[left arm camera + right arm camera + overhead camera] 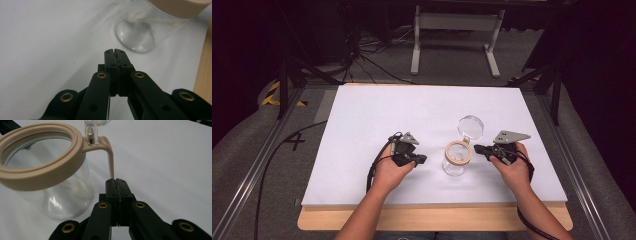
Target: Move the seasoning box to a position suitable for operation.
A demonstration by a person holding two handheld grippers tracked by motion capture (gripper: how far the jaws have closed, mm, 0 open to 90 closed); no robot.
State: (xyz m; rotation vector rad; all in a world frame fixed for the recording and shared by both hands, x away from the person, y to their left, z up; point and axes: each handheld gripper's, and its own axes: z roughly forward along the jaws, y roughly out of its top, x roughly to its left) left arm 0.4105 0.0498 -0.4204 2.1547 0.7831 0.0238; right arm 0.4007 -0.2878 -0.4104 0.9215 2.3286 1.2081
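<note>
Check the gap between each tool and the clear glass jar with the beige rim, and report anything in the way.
Nothing visible blocks either side. Bare white table lies between the shut left tool and the clear glass jar with the beige rim. The shut right tool sits just below the jar's beige hinge arm, whose clear round lid is flipped open.

White sheet (362, 125) on wooden table (437, 220); white stand (457, 30) behind

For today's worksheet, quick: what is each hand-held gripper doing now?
Left hand-held gripper: closed, holding nothing.
Right hand-held gripper: closed, holding nothing.
</note>
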